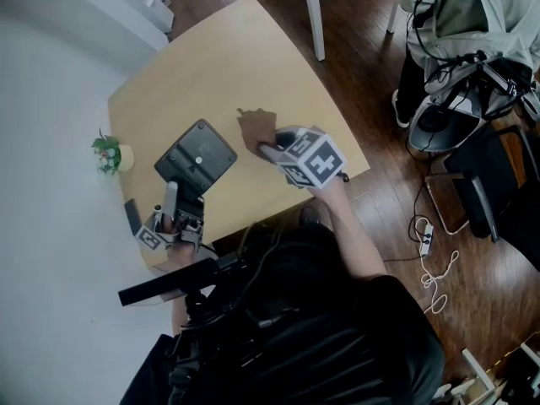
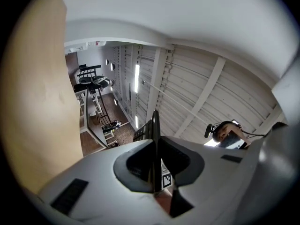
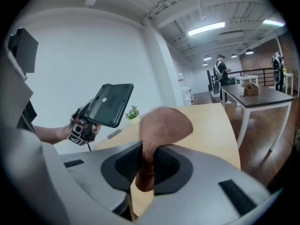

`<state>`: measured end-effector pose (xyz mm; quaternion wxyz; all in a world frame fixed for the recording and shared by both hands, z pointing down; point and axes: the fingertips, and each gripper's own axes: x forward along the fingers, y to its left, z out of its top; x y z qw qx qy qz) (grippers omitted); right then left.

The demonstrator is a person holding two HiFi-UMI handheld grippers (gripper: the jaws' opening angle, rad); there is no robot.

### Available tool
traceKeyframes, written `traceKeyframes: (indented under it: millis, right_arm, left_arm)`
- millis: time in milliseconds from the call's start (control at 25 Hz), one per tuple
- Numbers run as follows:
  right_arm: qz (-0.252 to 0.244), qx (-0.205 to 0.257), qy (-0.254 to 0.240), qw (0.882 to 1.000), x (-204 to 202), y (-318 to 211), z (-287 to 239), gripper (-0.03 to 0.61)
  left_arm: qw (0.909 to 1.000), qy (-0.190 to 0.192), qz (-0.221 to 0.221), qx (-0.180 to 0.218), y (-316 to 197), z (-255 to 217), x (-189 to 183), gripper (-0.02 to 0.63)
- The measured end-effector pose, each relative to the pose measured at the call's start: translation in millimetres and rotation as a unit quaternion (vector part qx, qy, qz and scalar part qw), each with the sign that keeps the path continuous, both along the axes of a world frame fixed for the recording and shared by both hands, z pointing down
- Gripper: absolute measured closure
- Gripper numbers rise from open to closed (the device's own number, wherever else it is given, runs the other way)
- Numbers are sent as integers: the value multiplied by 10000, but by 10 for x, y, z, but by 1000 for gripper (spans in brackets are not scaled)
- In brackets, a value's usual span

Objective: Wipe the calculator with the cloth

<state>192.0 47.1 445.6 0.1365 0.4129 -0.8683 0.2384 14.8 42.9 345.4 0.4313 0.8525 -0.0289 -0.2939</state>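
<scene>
The calculator [image 1: 196,157] is a dark flat slab held up off the wooden table [image 1: 253,57], its back towards the head camera. My left gripper [image 1: 180,199] is shut on its lower edge. In the left gripper view the calculator [image 2: 154,139] shows edge-on between the jaws of the left gripper [image 2: 157,168]. My right gripper [image 1: 265,147] is shut on a brown cloth [image 1: 255,125] just right of the calculator, apart from it. In the right gripper view the cloth [image 3: 161,125] bulges out of the right gripper [image 3: 148,165], with the calculator [image 3: 108,104] beyond at the left.
A small potted plant [image 1: 108,154] stands at the table's left edge, and a thin dark object [image 1: 132,218] lies near my left gripper. A white table leg [image 1: 316,24], a seated person [image 1: 472,24] and floor cables [image 1: 430,260] are to the right.
</scene>
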Motion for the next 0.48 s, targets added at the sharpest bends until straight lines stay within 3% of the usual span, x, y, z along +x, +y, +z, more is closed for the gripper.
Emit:
traceKeyframes:
  millis: [120,280,400,480]
  right_arm:
    - [49,256,-238,9994,41,96,-290,529]
    - [-1021,965,-552,9885,-590,305,-979,529]
    - [-1671,1054,-149,9802,-1014,364,-999,528]
    - [-1665,922,13,9817,-1008,271,-851,526]
  left_arm:
    - [9998,-213,-41,40,-21,41,-16,555]
    - [9993,-348,-50,107,-17,49,71,554]
    - [9986,-443,101,256,55,30,189,555]
    - [9982,-476,176,307,96,31,203,546]
